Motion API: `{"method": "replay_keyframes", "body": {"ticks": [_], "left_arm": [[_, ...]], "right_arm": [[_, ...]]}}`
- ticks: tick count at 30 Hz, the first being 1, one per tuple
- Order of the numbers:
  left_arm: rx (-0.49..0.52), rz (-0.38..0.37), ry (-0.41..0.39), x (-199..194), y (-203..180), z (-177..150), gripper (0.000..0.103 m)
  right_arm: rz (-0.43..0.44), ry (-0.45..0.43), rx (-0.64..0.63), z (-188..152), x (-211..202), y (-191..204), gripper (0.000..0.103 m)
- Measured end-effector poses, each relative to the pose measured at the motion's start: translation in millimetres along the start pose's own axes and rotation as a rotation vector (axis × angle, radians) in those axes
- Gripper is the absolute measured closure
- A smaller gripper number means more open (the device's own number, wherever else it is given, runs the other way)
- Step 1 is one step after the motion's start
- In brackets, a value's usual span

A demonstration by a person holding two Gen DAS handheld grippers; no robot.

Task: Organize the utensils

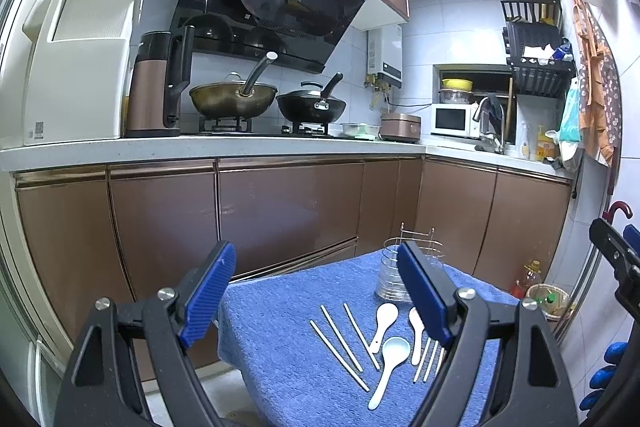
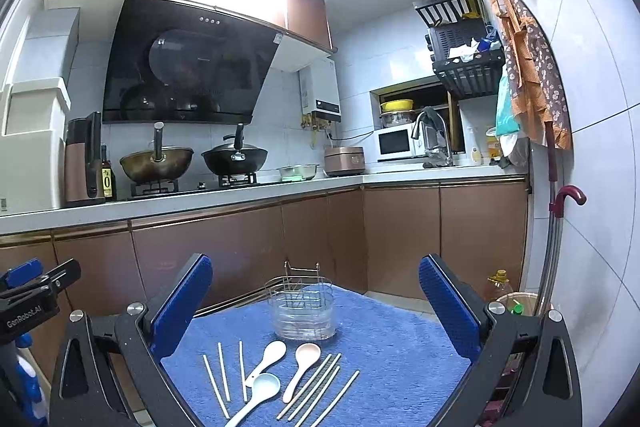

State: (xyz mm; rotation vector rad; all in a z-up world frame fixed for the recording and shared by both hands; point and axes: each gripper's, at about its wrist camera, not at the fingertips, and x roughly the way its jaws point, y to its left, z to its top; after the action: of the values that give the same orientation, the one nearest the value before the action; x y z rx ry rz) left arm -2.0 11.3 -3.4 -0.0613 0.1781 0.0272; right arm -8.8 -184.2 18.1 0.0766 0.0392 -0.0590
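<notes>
A blue towel [image 2: 384, 355] covers a small table. On it lie a white spoon [image 2: 269, 358], a pale blue spoon [image 2: 256, 395], a pinkish spoon [image 2: 301, 366] and several white chopsticks [image 2: 316, 385] on both sides of the spoons. A wire utensil holder with a clear base [image 2: 303, 303] stands upright behind them; it also shows in the left wrist view [image 1: 390, 275]. My left gripper [image 1: 320, 291] is open and empty above the towel's near left. My right gripper [image 2: 316, 303] is open and empty, above the utensils.
Brown kitchen cabinets [image 1: 280, 211] run behind the table under a white counter with two woks [image 1: 234, 95], a kettle and a microwave [image 1: 450, 121]. A bin with bottles [image 2: 516, 303] and an umbrella [image 2: 560, 211] stand at the right wall.
</notes>
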Motion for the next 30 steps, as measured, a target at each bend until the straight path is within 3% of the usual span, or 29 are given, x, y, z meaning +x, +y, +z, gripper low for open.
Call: {"method": "replay_keyframes", "body": {"ticks": [12, 30], "left_arm": [[0.018, 0.019, -0.034, -6.1, -6.3, 0.3, 0.021], [-0.005, 0.058, -0.031, 10.1, -4.0, 0.8, 0.021]], "right_arm": [[-0.057, -0.049, -0.020, -3.8, -6.3, 5.0, 0.000], [-0.022, -0.089, 0.009, -5.0, 0.5, -2.8, 0.000]]}}
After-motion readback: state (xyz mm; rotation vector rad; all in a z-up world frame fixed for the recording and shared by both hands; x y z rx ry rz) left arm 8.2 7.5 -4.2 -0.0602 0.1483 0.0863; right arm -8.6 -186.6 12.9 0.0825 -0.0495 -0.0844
